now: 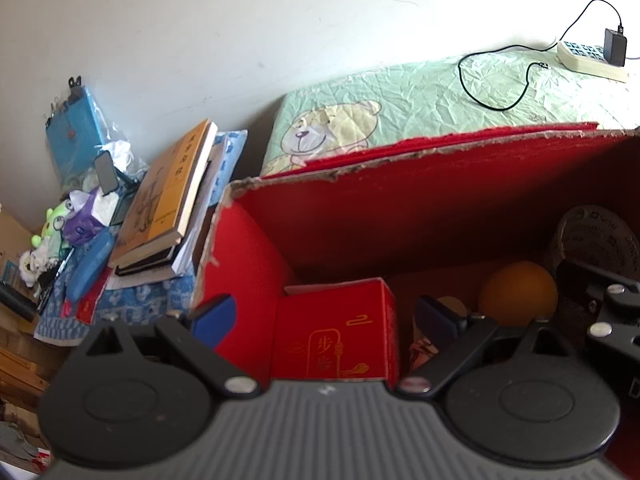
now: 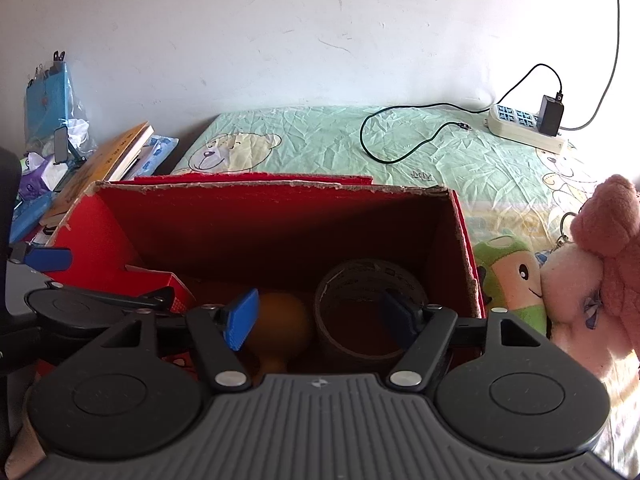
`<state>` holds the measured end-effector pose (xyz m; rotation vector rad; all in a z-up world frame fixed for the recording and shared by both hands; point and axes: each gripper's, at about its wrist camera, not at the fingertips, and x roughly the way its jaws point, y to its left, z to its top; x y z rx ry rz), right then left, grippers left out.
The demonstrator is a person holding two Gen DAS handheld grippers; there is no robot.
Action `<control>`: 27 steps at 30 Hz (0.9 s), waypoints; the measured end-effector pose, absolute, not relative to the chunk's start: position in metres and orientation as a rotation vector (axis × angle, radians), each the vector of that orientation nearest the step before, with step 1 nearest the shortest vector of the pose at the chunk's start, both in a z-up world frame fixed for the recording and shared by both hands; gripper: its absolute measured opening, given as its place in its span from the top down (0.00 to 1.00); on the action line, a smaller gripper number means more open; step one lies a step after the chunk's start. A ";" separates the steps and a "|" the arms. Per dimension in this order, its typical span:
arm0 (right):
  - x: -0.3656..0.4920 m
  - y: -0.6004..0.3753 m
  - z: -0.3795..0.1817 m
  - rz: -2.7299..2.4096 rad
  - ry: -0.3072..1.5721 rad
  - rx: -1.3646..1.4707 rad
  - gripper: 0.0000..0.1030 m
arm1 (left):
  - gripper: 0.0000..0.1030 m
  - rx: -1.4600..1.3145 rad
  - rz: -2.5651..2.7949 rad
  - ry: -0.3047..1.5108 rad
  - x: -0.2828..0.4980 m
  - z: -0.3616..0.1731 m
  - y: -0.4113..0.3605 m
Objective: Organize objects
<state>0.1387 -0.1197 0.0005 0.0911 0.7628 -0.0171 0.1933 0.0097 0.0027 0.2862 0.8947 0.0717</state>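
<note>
A big open red cardboard box (image 1: pixel 460 184) (image 2: pixel 260 208) stands on the bed. Inside it lie a small red box with gold print (image 1: pixel 336 340) (image 2: pixel 176 284), an orange ball (image 1: pixel 520 296) (image 2: pixel 280 320) and a brown tape roll (image 1: pixel 596 236) (image 2: pixel 364 312). My left gripper (image 1: pixel 324 316) hangs over the small red box, open, its blue pads clear of the box's sides. My right gripper (image 2: pixel 320 320) is open above the ball and the tape roll, with its right pad in front of the roll's rim and its left pad apart from it.
A stack of books (image 1: pixel 168 208) (image 2: pixel 108 156) and clutter sit left of the box. On the green bear-print sheet (image 2: pixel 320 136) lie a power strip (image 2: pixel 524 126) and black cable. A pink plush (image 2: pixel 600 264) and a green plush (image 2: pixel 512 276) lie right of the box.
</note>
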 end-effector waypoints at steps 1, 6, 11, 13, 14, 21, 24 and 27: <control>0.139 -0.120 0.000 -0.018 0.763 0.092 0.31 | 0.07 0.286 0.071 0.894 0.193 0.003 0.010; 0.140 -0.119 0.000 -0.027 0.766 0.091 0.31 | 0.07 0.297 0.069 0.893 0.193 0.001 0.009; 0.142 -0.119 0.000 -0.029 0.779 0.079 0.31 | 0.07 0.302 0.064 0.893 0.193 0.002 0.008; 0.142 -0.120 0.000 -0.027 0.779 0.079 0.31 | 0.07 0.302 0.058 0.891 0.193 0.002 0.009; 0.142 -0.120 0.000 -0.029 0.778 0.079 0.32 | 0.07 0.304 0.054 0.890 0.193 0.002 0.009; 0.138 -0.120 0.000 -0.052 0.765 0.082 0.35 | 0.06 0.304 0.034 0.861 0.189 0.004 0.009; 0.139 -0.118 0.000 -0.070 0.772 0.072 0.36 | 0.06 0.306 0.023 0.865 0.190 0.004 0.009; 0.141 -0.118 -0.001 -0.084 0.775 0.074 0.36 | 0.06 0.310 0.024 0.861 0.189 0.004 0.008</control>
